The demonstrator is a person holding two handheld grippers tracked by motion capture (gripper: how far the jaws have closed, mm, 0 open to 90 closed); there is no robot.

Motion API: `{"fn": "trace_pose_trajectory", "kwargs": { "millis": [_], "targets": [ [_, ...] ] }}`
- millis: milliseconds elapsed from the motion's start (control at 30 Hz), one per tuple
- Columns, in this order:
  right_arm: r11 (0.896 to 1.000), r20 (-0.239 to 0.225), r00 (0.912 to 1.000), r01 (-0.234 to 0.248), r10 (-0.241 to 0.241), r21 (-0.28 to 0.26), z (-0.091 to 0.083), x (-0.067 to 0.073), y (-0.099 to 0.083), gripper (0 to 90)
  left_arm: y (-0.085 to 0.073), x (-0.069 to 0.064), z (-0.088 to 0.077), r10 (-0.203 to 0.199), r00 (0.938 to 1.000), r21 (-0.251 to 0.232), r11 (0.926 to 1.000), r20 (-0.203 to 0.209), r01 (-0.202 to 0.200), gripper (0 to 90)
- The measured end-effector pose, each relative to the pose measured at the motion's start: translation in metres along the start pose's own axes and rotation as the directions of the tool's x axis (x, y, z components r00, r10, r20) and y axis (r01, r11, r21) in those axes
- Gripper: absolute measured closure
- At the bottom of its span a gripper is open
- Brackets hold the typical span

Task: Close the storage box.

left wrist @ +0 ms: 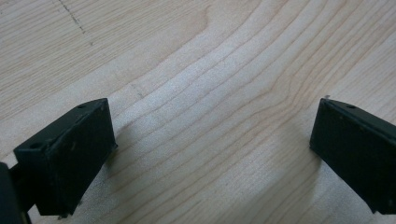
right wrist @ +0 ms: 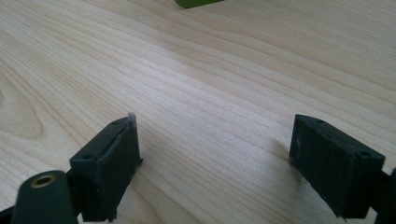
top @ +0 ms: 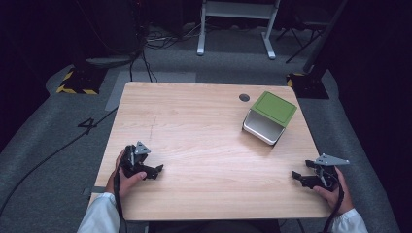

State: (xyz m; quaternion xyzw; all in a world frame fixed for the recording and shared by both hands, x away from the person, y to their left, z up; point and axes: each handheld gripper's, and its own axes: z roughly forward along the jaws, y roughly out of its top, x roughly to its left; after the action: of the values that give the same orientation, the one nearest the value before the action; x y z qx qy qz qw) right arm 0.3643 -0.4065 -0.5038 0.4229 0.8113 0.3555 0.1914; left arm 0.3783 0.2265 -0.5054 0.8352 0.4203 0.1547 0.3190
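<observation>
A white box with a green lid [top: 269, 116] lies tilted on its side at the far right of the wooden table [top: 204, 131]. My left gripper [top: 154, 171] rests low over the near left of the table, held in a hand. Its black jaws stand wide apart in the left gripper view, with bare wood between them [left wrist: 212, 140]. My right gripper [top: 299, 177] sits near the table's front right corner, pointing left, well short of the box. Its jaws are open with nothing between them [right wrist: 215, 149]. A green edge of the lid [right wrist: 198, 3] shows at the top of the right gripper view.
A round cable hole [top: 244, 97] lies in the table's far side, left of the box. Beyond the table stand a white frame [top: 238, 24], cables on grey carpet, and yellow-black striped bases [top: 77, 82].
</observation>
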Motion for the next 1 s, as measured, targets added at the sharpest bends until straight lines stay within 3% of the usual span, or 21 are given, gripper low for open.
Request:
{"fn": "trace_pose_trajectory", "kwargs": {
  "millis": [1000],
  "targets": [
    [1.0, 0.002, 1.0, -0.003, 0.003, 0.001, 0.001, 0.0002, 0.0005, 15.3, -0.0007, 0.0009, -0.0003, 0.005, 1.0, -0.001, 1.0, 0.007, -0.005, 0.1]
  ]
}}
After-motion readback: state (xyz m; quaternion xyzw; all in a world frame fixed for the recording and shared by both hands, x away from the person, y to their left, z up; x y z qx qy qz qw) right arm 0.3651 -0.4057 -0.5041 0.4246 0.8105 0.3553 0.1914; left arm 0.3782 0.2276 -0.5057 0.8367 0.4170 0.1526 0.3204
